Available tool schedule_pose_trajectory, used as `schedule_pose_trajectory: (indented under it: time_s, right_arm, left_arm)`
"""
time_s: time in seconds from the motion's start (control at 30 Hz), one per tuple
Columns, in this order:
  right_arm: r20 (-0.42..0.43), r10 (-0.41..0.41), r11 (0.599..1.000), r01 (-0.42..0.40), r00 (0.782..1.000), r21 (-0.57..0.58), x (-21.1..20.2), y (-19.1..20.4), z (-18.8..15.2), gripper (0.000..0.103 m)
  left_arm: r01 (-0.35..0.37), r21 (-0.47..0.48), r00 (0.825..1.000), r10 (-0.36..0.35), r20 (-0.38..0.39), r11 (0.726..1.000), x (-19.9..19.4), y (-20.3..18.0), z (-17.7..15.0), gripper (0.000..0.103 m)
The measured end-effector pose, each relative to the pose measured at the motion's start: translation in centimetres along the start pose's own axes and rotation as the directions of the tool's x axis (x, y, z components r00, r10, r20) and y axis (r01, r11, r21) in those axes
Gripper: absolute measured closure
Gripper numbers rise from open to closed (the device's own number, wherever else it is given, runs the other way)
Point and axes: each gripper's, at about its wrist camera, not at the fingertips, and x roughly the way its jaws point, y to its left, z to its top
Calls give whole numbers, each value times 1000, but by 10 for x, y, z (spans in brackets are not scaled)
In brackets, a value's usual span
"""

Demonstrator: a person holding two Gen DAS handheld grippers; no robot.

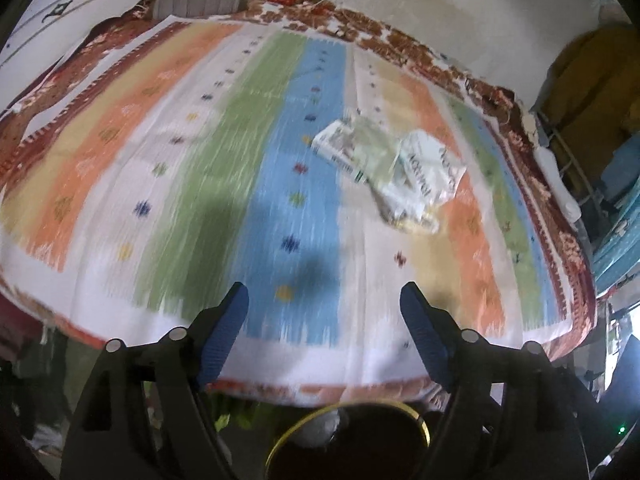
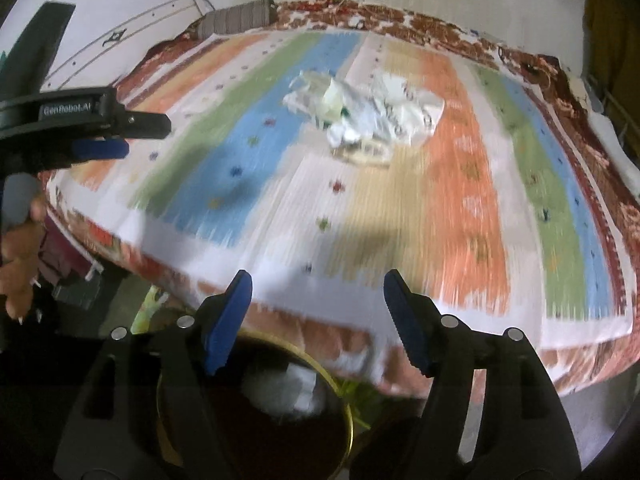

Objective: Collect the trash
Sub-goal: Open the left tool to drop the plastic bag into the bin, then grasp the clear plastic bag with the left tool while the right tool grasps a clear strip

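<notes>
Though blurred, the crumpled wrappers (image 1: 394,170) heaped mid-bed on the striped bedspread (image 1: 168,168) look light and crushable; pinch a raised fold. Both grippers, left (image 1: 324,336) and right (image 2: 318,322), hover with fingers apart, empty.

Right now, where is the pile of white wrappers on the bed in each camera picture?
Left wrist view: the pile of white wrappers lies right of centre, on the pale stripe beside the blue one.
Right wrist view: the pile of white wrappers lies above centre, slightly right.
Shared landmark: the grey pillow at the striped blanket's far left corner.
</notes>
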Motion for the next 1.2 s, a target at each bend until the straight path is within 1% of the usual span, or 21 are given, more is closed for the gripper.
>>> schedule_pose_trajectory:
  time_s: [0.1, 0.17, 0.2, 0.27, 0.37, 0.43, 0.5, 0.6, 0.67, 0.8, 0.87, 0.9, 0.97, 1.03, 1.07, 1.13, 1.2]
  right_arm:
    - [25, -25, 1000, 25, 999, 3, 8, -5, 17, 34]
    - [37, -29, 999, 28, 999, 23, 13, -12, 28, 34]
    - [44, -32, 999, 31, 998, 34, 16, -15, 33, 31]
    - [48, -37, 998, 34, 998, 55, 23, -20, 40, 29]
    - [47, -25, 997, 22, 999, 79, 36, -24, 50, 29]
    - [57, -25, 996, 20, 998, 82, 43, -24, 58, 29]
    - [80, -27, 997, 20, 996, 78, 50, -23, 66, 29]
    - [73, -49, 997, 44, 996, 70, 65, -23, 78, 29]
    - [60, -49, 996, 44, 997, 71, 76, -24, 85, 29]
    - [64, -74, 996, 70, 995, 62, 89, -27, 98, 29]
    - [70, -91, 995, 87, 993, 46, 94, -28, 104, 29]
    - [74, -104, 994, 102, 992, 32, 98, -28, 108, 29]
    - [68, -132, 991, 131, 989, 15, 105, -29, 115, 29]
    - [58, -136, 991, 135, 989, 22, 111, -32, 119, 29]
    - [50, -122, 992, 121, 991, 25, 116, -34, 122, 30]
    - [45, -124, 992, 124, 991, 7, 122, -34, 125, 30]
    - [46, -134, 991, 135, 990, -13, 127, -31, 127, 31]
  left_arm:
    - [10, -25, 1000, -10, 1, 1000, 12, 4, 12, 18]
    - [32, -57, 999, -33, -16, 998, 21, 8, 18, 17]
    - [35, -71, 999, -36, -19, 997, 26, 11, 20, 17]
    - [27, -90, 1000, -28, -14, 996, 31, 13, 23, 15]
    - [45, -115, 999, -46, -7, 992, 42, 17, 30, 10]
    - [33, -139, 999, -32, 8, 990, 47, 18, 36, 9]
    - [41, -179, 999, -36, 27, 983, 50, 21, 42, 6]
    - [59, -240, 998, -51, 39, 969, 59, 25, 49, 6]
    - [65, -223, 998, -59, 33, 973, 66, 23, 55, 6]
    - [64, -152, 996, -55, 67, 986, 76, 19, 72, 6]
    - [66, -147, 996, -56, 73, 987, 82, 21, 78, 6]
    - [74, -141, 997, -69, 43, 987, 90, 21, 83, 6]
    - [83, -135, 997, -82, 13, 987, 98, 21, 87, 8]
    - [76, -119, 997, -74, 21, 990, 102, 19, 90, 9]
    - [68, -107, 997, -65, 28, 992, 103, 17, 91, 9]
    - [66, -88, 998, -64, 24, 994, 109, 16, 94, 11]
    - [71, -95, 997, -69, 21, 993, 115, 18, 99, 11]
